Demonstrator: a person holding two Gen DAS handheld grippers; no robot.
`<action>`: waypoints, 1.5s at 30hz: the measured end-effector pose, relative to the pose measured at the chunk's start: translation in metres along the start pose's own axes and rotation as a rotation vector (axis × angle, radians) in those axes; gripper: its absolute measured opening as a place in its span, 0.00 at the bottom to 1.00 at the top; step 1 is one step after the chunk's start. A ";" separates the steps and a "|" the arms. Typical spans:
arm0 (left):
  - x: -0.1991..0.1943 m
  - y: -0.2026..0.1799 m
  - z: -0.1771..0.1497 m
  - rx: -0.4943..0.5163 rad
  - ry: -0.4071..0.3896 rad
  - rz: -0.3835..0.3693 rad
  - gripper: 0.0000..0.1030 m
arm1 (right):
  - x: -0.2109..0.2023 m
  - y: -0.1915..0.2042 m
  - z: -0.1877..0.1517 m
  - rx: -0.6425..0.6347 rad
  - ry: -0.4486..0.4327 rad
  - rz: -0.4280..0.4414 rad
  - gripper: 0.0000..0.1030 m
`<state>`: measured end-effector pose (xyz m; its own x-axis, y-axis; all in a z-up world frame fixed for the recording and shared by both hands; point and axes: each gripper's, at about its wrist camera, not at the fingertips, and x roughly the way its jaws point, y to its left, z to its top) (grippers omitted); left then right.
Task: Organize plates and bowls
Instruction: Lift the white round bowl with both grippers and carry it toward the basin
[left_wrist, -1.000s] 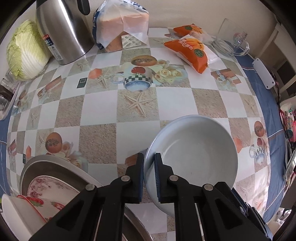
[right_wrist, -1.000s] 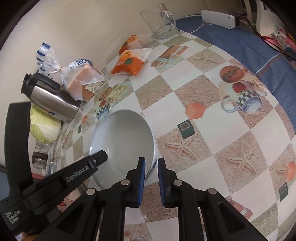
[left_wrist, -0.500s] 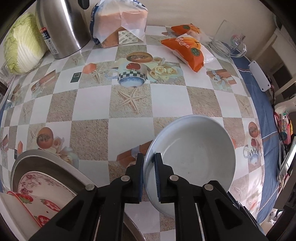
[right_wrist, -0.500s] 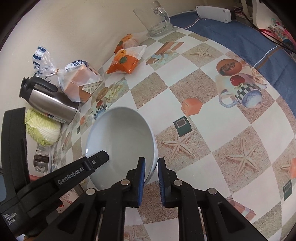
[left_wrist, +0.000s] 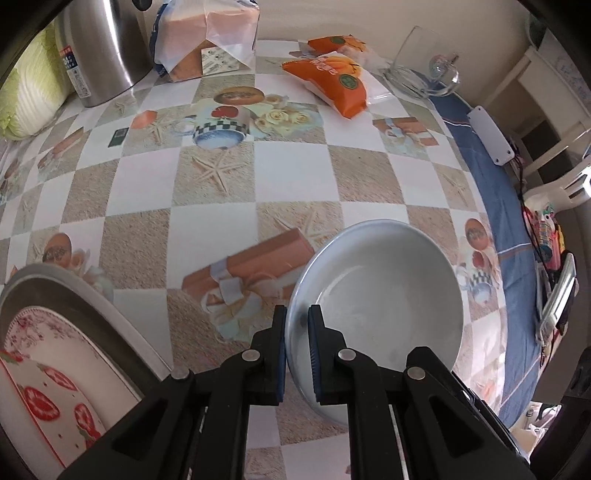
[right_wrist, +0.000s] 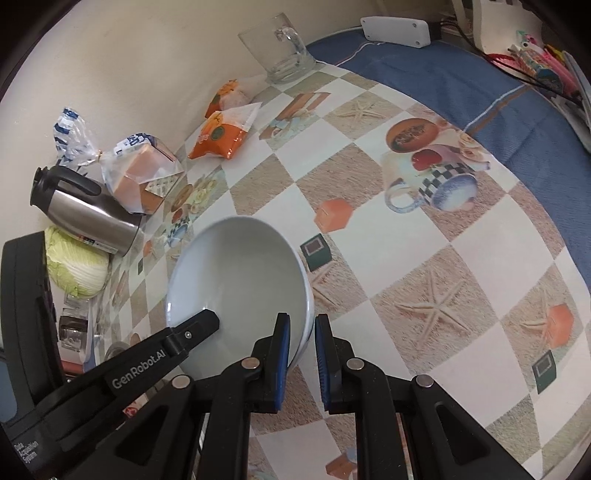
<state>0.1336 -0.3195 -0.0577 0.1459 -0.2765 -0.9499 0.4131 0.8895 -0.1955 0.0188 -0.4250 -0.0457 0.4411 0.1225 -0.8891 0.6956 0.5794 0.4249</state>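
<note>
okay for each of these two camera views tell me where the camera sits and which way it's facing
Left wrist: sits on the left gripper, looks steeply down over the table; its own jaws pinch the bowl rim; plates lower left.
Right wrist: sits on the right gripper, looks down toward the wall; its jaws pinch the bowl; the left gripper shows too.
Shared: bowl, kettle, bread, glass mug.

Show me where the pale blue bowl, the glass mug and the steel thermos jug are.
pale blue bowl (left_wrist: 388, 295): left wrist view, on its inner bottom.
glass mug (right_wrist: 275, 55): right wrist view, on its clear side wall.
steel thermos jug (right_wrist: 88, 218): right wrist view, on its brushed metal body.
</note>
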 end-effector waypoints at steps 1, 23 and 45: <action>-0.001 0.000 -0.001 -0.001 0.001 -0.008 0.11 | -0.001 -0.001 -0.001 0.001 -0.001 -0.003 0.15; -0.012 0.002 -0.016 0.004 -0.012 -0.037 0.11 | -0.010 -0.002 -0.015 -0.066 -0.006 -0.043 0.15; -0.116 -0.003 -0.030 0.027 -0.315 -0.113 0.11 | -0.081 0.032 -0.011 -0.159 -0.171 -0.027 0.15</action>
<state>0.0884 -0.2796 0.0455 0.3667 -0.4758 -0.7995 0.4655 0.8379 -0.2851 -0.0011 -0.4073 0.0378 0.5227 -0.0252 -0.8521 0.6162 0.7020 0.3572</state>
